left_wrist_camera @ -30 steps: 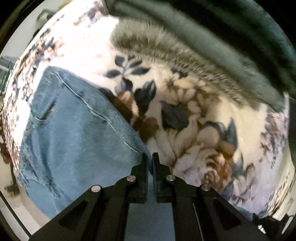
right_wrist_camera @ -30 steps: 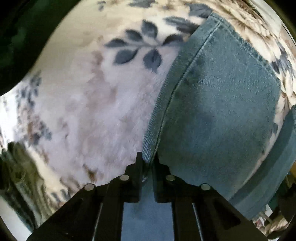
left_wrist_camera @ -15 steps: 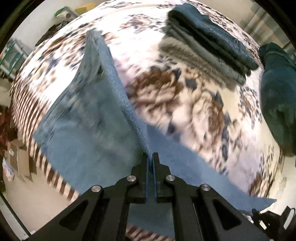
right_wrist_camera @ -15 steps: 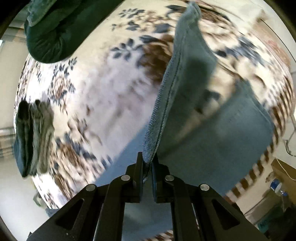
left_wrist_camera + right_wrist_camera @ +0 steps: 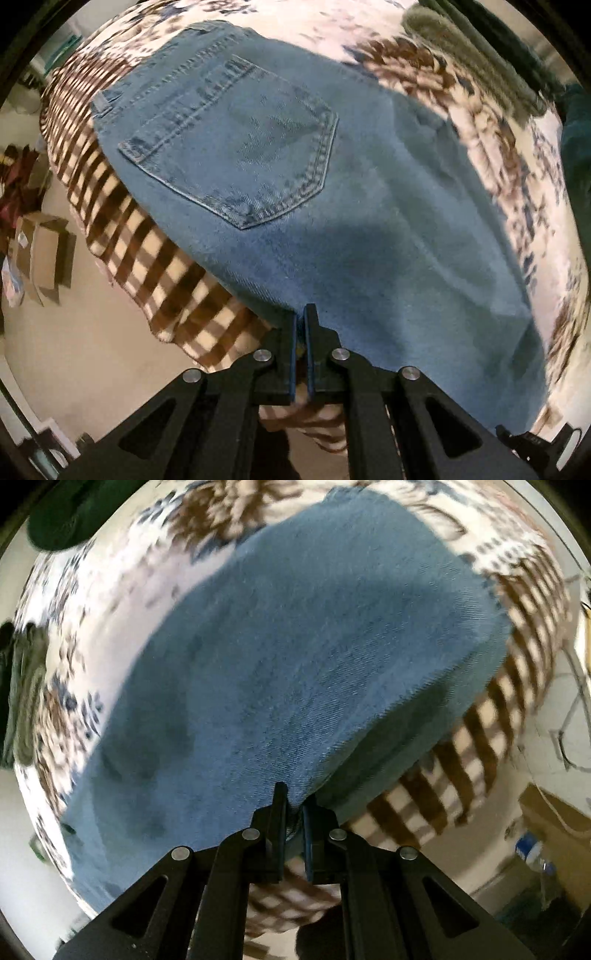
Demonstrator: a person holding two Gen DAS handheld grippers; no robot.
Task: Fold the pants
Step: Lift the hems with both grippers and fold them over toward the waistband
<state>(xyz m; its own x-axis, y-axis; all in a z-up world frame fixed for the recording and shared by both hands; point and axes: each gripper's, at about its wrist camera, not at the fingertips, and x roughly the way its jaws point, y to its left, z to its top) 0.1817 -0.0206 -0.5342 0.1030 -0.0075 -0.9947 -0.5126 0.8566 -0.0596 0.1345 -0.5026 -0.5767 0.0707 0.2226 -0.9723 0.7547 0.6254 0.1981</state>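
No readable text

We find no legible words, brands or numbers in either view; the small tab (image 5: 102,104) at the jeans (image 5: 369,221) waistband is too blurred to read.

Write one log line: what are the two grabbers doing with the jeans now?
left gripper: shut on jeans edge | right gripper: shut on jeans edge | jeans: spread on floral blanket

Moderately bright, soft indoor light in both views. Heavy fisheye bulge, black vignette around each rim. Motion blur smearing the floral blanket (image 5: 509,147) toward 1 and 3 o'clock in the left view, sharper on the jeans (image 5: 332,206) pocket stitching at centre. Stronger blur across the right view, denim weave streaked. Soft dark shadows across the denim at 8 o'clock there.
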